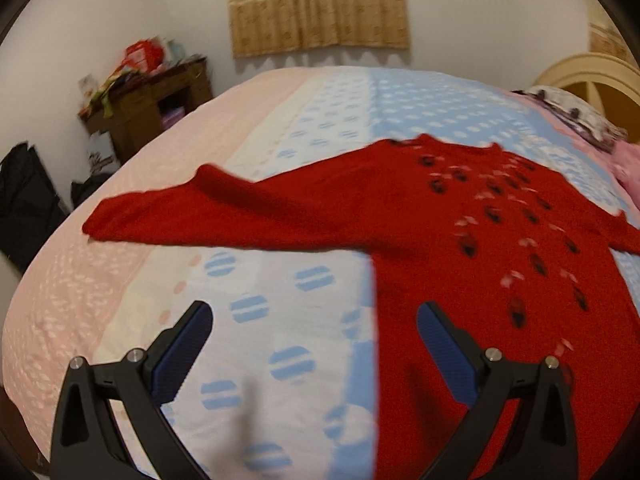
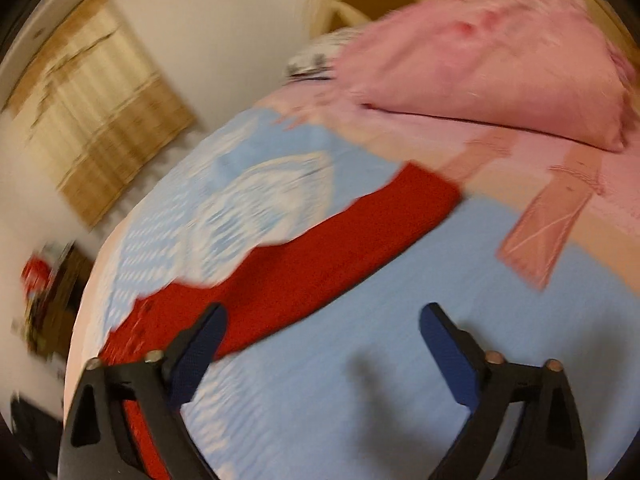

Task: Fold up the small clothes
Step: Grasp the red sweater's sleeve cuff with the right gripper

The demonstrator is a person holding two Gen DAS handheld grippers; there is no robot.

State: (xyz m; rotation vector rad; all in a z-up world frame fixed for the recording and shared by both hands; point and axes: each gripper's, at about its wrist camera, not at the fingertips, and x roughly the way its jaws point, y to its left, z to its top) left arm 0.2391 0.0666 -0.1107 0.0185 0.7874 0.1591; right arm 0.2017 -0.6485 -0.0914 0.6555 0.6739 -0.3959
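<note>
My left gripper (image 1: 314, 318) spread wide, empty, above red knitted sweater (image 1: 440, 232) flat on blue-pink patterned bedsheet (image 1: 280, 292). My right gripper (image 2: 322, 320) spread wide, empty, near sleeve.

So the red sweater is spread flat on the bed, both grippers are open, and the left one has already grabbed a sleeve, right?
Not quite. The left gripper holds nothing: in the left wrist view its fingers stand wide apart above the bed. The red sweater does lie spread out, and the right gripper is open too.

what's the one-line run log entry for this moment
stage: pre-grasp | red sweater: flat on bed, sleeves out | left gripper: open, empty | right gripper: open, empty
</note>
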